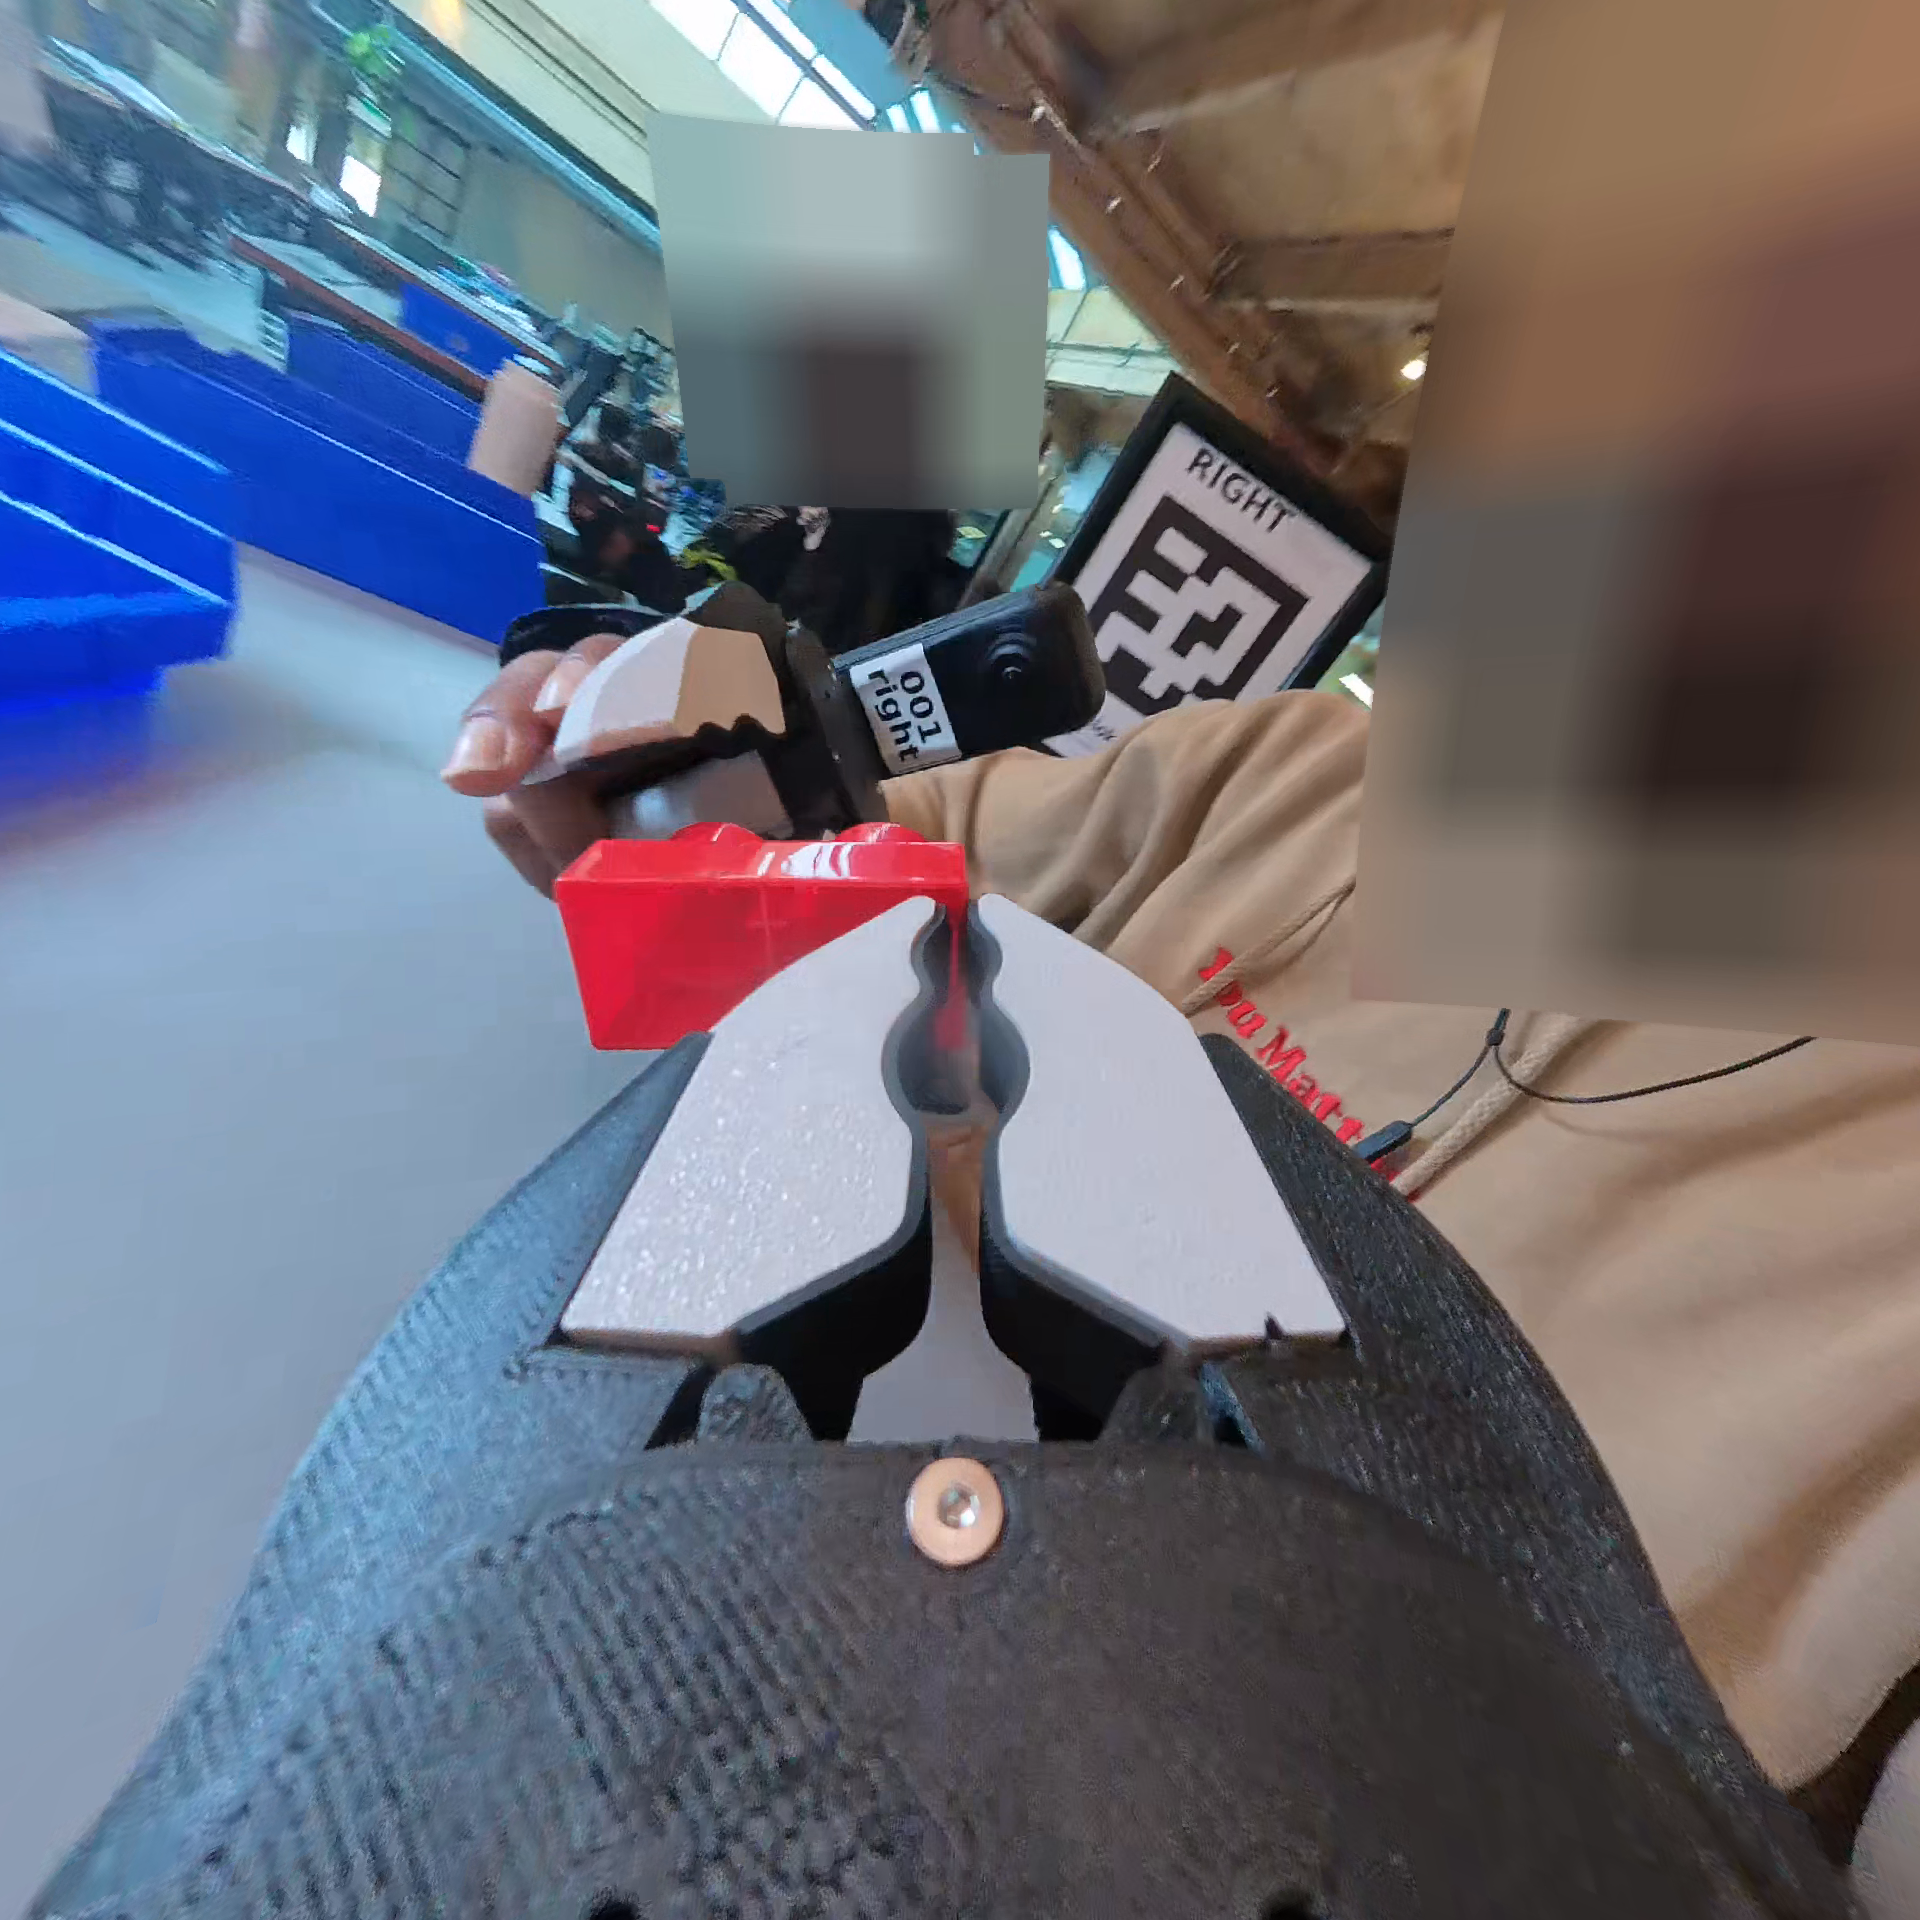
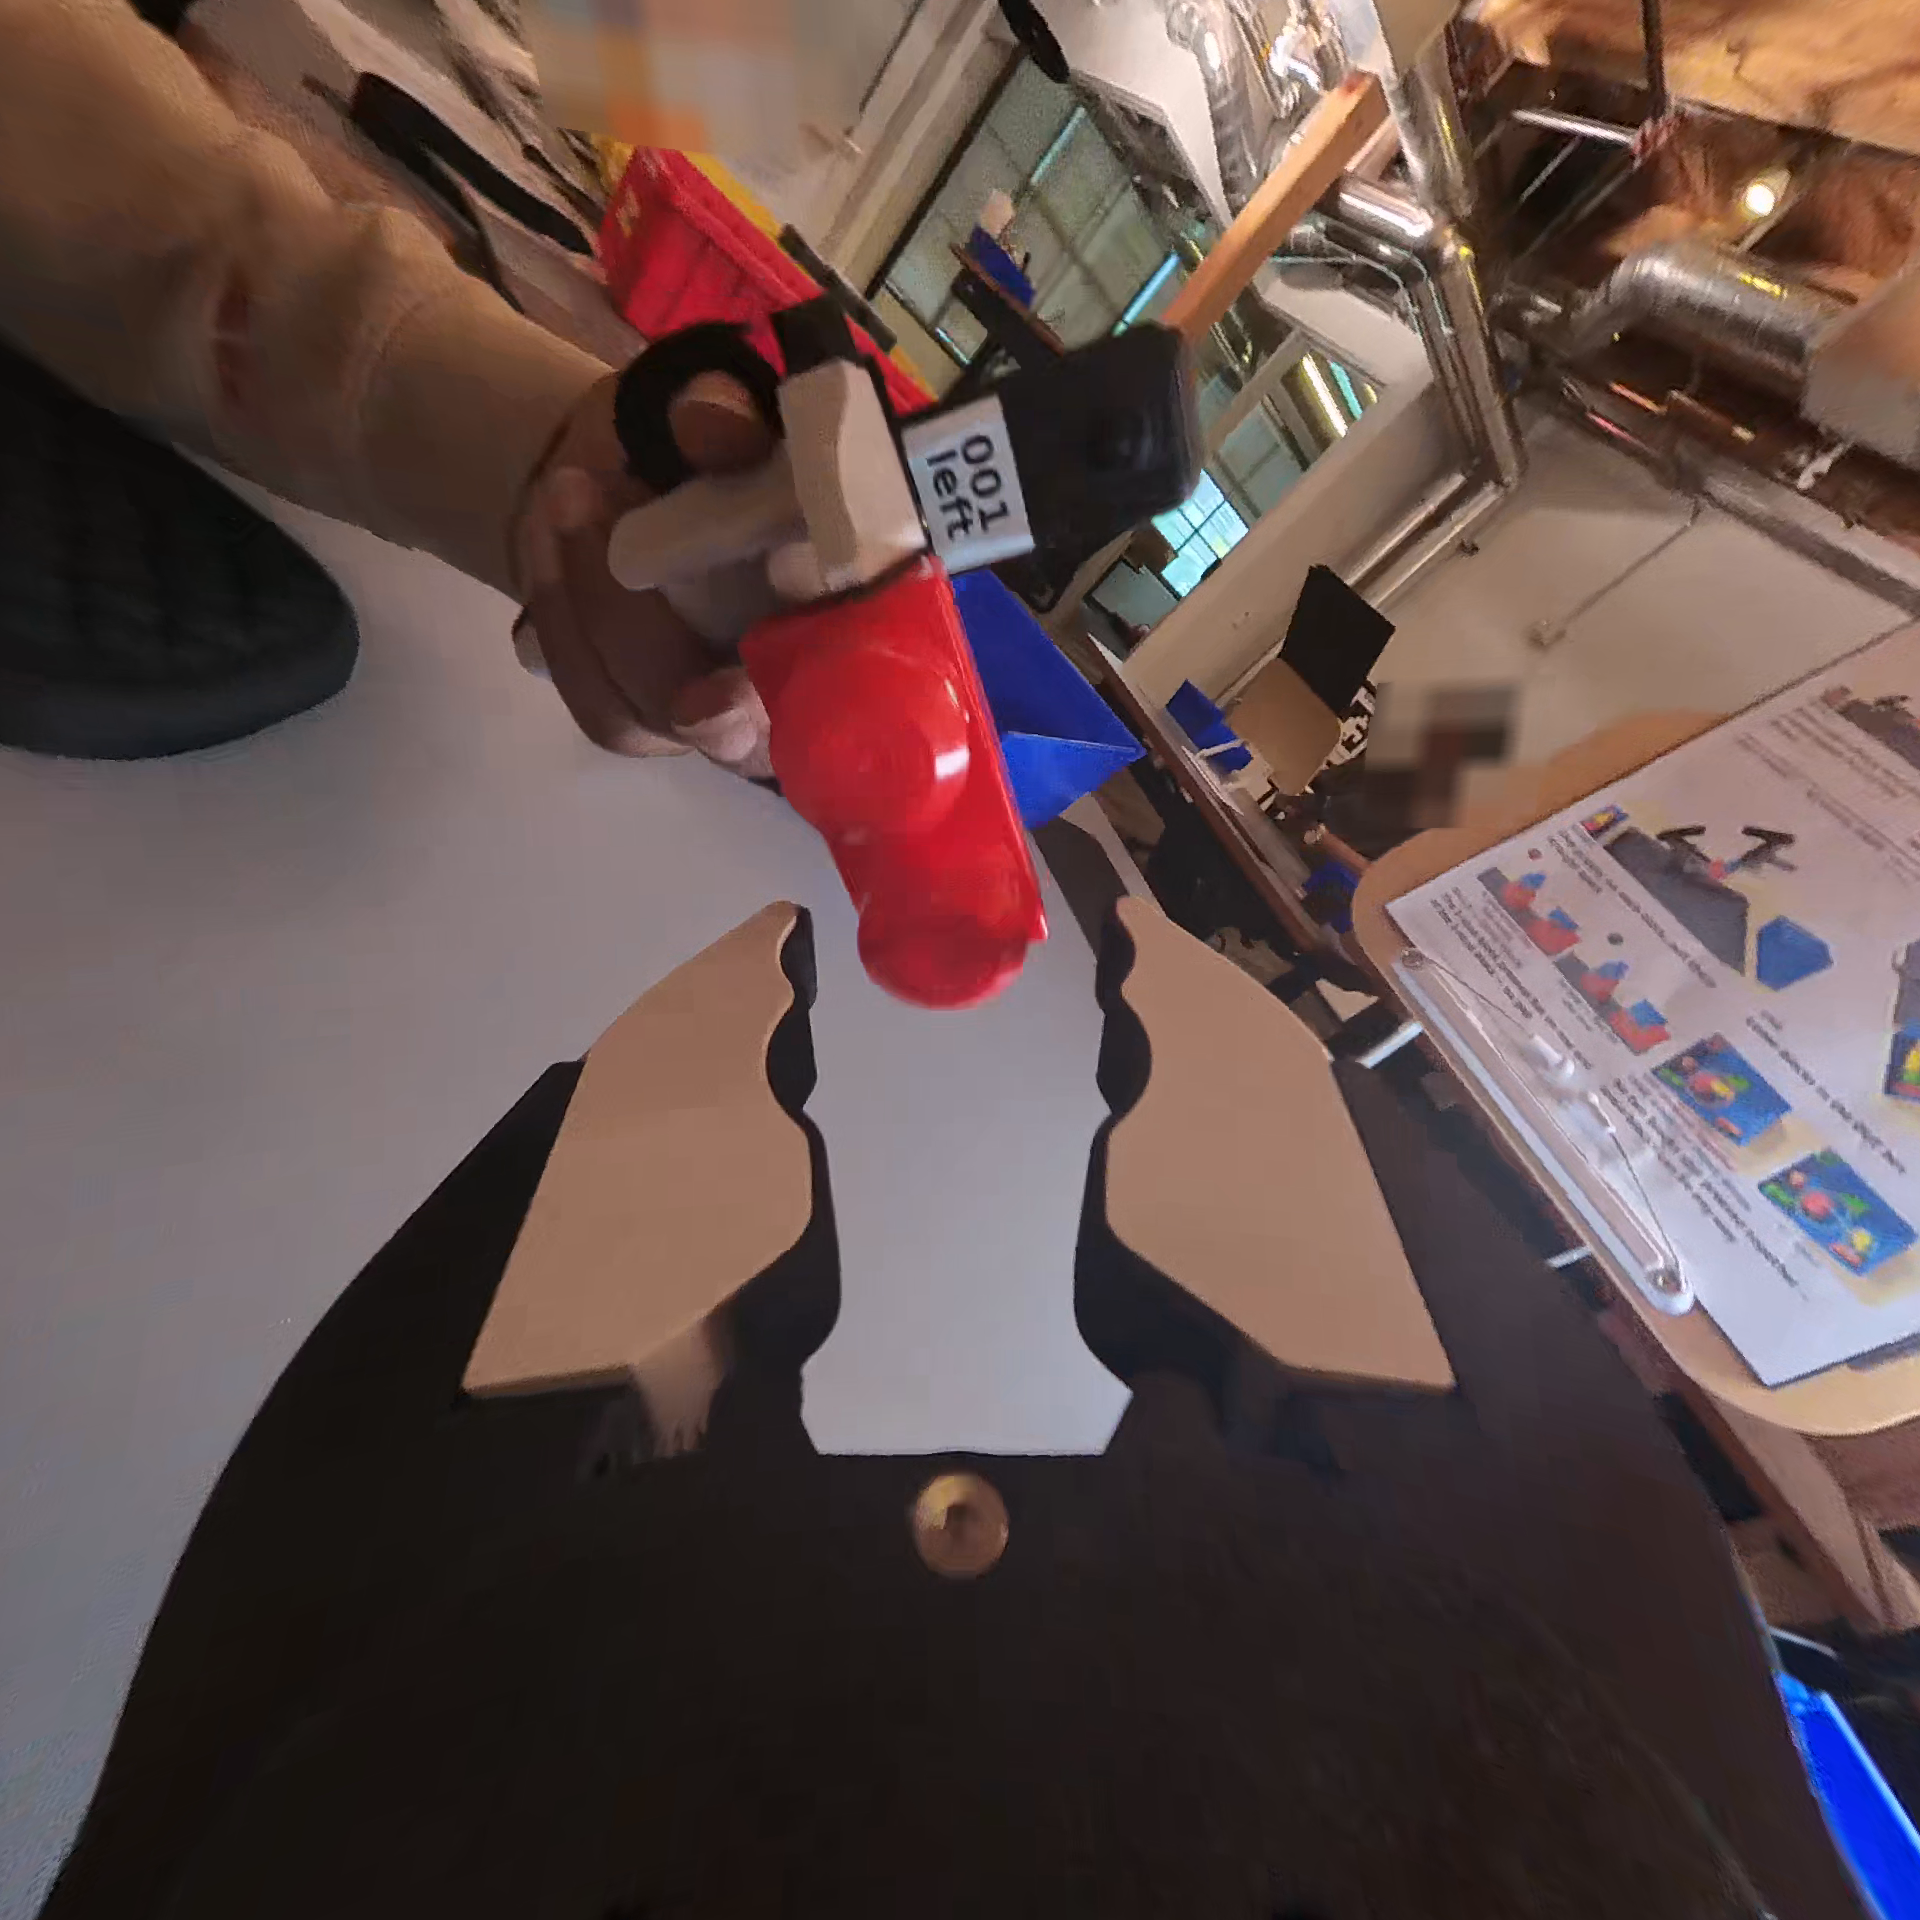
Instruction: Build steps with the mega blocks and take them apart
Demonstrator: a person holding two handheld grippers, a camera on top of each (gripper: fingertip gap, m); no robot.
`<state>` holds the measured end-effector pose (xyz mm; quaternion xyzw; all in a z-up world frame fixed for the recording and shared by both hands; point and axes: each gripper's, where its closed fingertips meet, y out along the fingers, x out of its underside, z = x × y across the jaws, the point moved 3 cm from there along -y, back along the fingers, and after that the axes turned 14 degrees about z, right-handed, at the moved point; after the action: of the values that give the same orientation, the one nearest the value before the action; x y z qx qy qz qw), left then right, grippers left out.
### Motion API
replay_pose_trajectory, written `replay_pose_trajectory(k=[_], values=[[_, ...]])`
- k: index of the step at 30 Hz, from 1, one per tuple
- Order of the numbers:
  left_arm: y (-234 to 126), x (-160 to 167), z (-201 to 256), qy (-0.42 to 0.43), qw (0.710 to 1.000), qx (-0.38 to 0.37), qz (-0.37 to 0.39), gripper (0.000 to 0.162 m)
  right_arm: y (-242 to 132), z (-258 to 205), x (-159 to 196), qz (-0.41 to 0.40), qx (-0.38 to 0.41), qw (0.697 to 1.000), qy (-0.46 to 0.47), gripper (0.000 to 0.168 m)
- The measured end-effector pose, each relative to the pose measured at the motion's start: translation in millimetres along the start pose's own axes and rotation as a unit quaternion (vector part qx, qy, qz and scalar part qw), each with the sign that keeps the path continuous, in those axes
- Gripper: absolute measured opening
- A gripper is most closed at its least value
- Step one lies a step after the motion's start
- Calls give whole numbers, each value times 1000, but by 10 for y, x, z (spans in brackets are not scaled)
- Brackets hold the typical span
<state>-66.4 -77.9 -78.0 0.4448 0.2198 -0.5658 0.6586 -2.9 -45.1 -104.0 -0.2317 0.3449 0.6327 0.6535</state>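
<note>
Left wrist view: left tool (image 1: pixel 956 914) has its jaws nearly together, clamped on one end of a red block (image 1: pixel 717 935). The block is held in the air above the pale bench (image 1: pixel 260 1039), studs up, most of its body sticking out past the tips. The right tool (image 1: pixel 665 686) shows farther off just behind the block, in a person's hand (image 1: pixel 520 748); its jaw state can't be told from here. Blue bins (image 1: pixel 156 520) sit toward the far left edge of the bench. A beige hoodie (image 1: pixel 1558 1247) fills the right side.

Right wrist view: right tool (image 2: pixel 956 935) has jaws wide and holds nothing. The red block hangs just beyond its tips, gripped by the left tool (image 2: pixel 883 582), studs facing this camera. A blue block (image 2: pixel 1039 707) lies behind it near the far edge of the bench. A red bin (image 2: pixel 686 249) sits farther back. An instruction sheet (image 2: pixel 1662 1039) rests on a board off the right edge.

Risks, as judgement: the left grip is only on the block's end, so any push from the right tool could pivot the block or pop it loose. If the right jaws shut off-centre on the rounded studs, the block could slip and drop to the bench. Both tools are close together, so the tips could collide.
</note>
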Motion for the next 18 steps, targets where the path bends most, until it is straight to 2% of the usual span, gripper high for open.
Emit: replay_pose_trajectory(k=[2, 4, 6, 8, 11, 14, 16, 18], values=[[67, 103, -47, -37, 999, 7, 1, 2, 13, -89, 22, -3, -14, 999, -30, 36], [86, 134, -88, -48, 999, -5, 0, 3, -9, -136, 61, -12, -28, 999, -34, 34], [34, 119, -160, -16, 999, -43, -11, 7, -53, -114, 123, -42, -52, 998, 21, 34], [-87, 22, -234, 23, 995, -96, -13, 15, -120, -66, 286, -110, -75, 988, 80, 34], [-353, -192, -341, 75, 977, -196, -26, 30, -326, -48, 701, -277, -103, 944, 143, 34], [-781, -506, -469, 176, 926, -332, -40, 32, -487, -67, 921, -360, -110, 906, 195, 34], [-1141, -713, -508, 221, 878, -420, -57, 33, -565, -104, 995, -393, -122, 886, 213, 35], [-1537, -890, -511, 253, 821, -504, -90, 32, -590, -88, 1070, -406, -113, 884, 201, 34]])
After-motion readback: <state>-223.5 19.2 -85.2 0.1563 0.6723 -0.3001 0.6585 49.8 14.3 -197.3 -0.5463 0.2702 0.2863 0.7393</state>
